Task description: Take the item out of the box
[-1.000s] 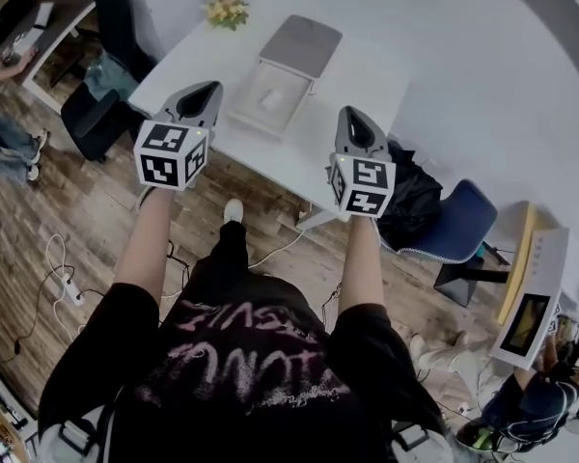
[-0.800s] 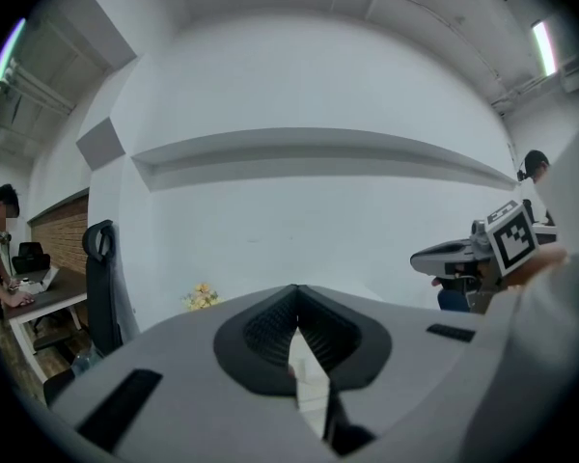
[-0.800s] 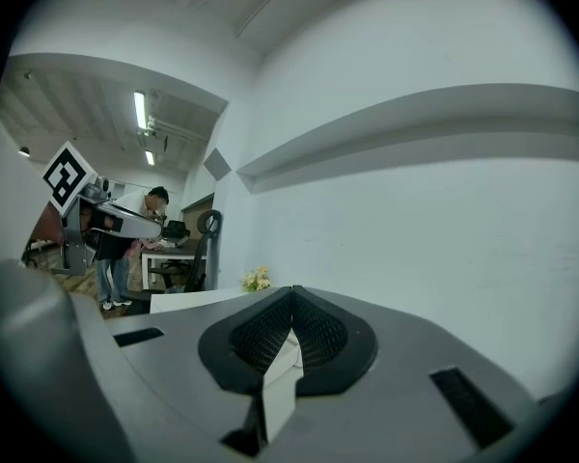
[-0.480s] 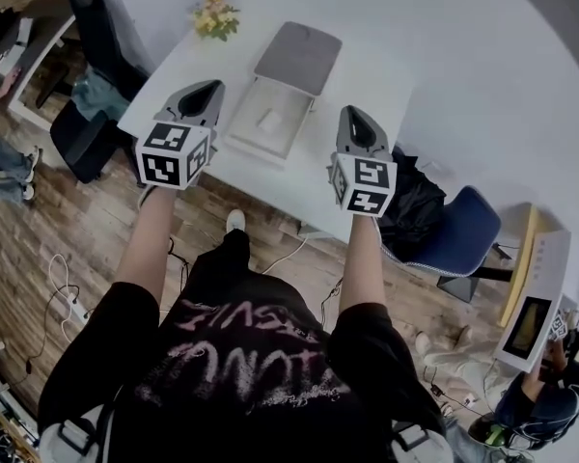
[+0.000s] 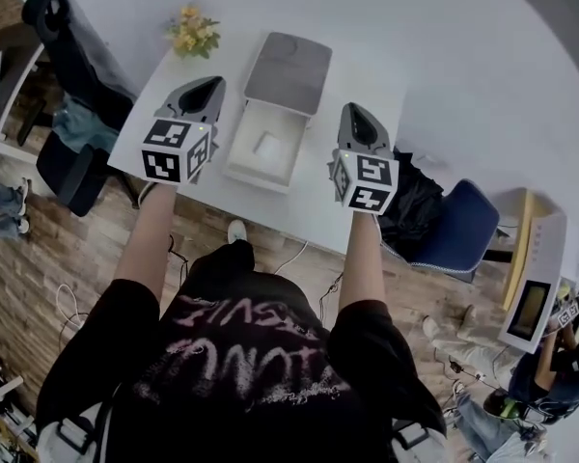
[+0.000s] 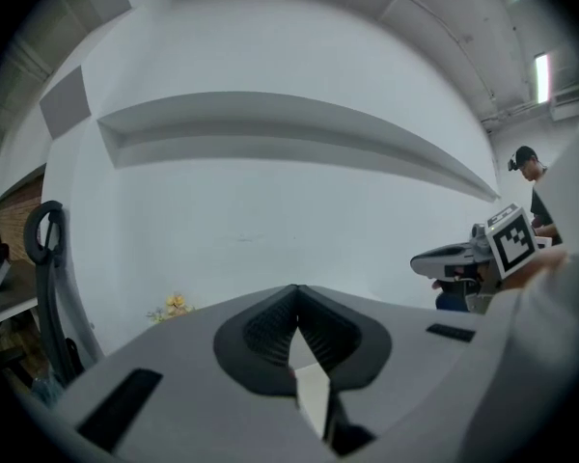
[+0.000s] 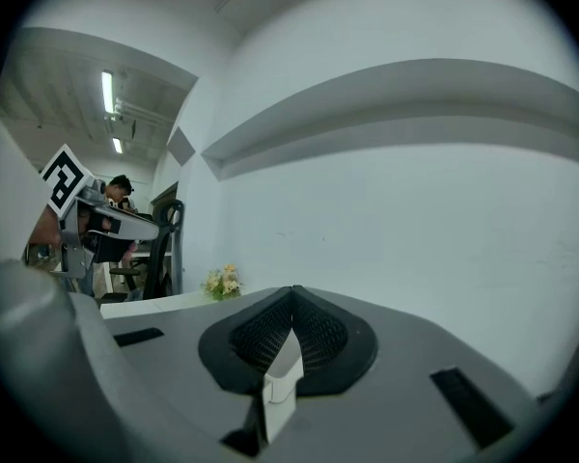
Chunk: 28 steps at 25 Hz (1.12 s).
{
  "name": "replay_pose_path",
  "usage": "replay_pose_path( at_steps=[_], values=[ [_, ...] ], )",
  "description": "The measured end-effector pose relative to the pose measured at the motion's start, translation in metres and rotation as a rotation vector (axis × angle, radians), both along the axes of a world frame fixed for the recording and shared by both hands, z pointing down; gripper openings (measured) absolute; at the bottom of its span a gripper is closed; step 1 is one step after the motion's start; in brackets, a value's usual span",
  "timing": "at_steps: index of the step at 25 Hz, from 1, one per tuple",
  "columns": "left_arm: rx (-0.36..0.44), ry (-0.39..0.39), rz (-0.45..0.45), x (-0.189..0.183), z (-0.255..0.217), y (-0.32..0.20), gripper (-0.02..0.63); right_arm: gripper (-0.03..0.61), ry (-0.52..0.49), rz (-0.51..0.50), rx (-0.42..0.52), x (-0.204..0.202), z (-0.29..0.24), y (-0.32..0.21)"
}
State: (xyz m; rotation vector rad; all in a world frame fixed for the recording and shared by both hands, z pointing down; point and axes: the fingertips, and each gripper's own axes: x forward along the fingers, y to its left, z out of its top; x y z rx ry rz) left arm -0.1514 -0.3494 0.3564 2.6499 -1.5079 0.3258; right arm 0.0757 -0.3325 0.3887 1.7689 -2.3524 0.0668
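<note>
White worktop (image 5: 314, 205) stands on a wood floor (image 5: 87, 230) against a pale wall. Flowers (image 5: 193, 29) sit ahead and to the left of the left tool (image 5: 205, 87), which is clenched with nothing between its jaws. Between the two tools lies the open box (image 5: 234, 157), its lid (image 5: 288, 66) laid back beyond it and the small white item (image 5: 267, 145) resting inside. The right tool (image 5: 355, 116) is likewise clenched and empty. A blue chair (image 5: 458, 225) stands to its right.

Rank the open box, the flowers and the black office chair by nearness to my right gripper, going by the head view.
From the right gripper:
1. The open box, on the table just to its left.
2. The flowers, at the table's far left corner.
3. The black office chair, off the table, farthest left.
</note>
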Motion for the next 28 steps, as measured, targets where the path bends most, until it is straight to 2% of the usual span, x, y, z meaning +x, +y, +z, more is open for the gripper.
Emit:
replay_pose_path(
  at_steps=[9,14,19,28],
  values=[
    [-0.003,0.004,0.076,-0.003,0.0,-0.043,0.002,0.003,-0.007,0.091,0.01,-0.006,-0.007,-0.03],
    [-0.004,-0.002,0.106,-0.001,0.005,-0.056,0.002,0.003,-0.02,0.127,-0.008,-0.002,-0.003,-0.037],
    [-0.001,0.028,0.162,0.009,0.007,-0.06,0.003,0.003,-0.009,0.154,-0.015,0.003,0.0,-0.038],
    [-0.004,0.03,0.167,0.022,0.01,-0.069,0.003,0.003,-0.011,0.161,-0.013,0.015,-0.001,-0.044]
  ],
)
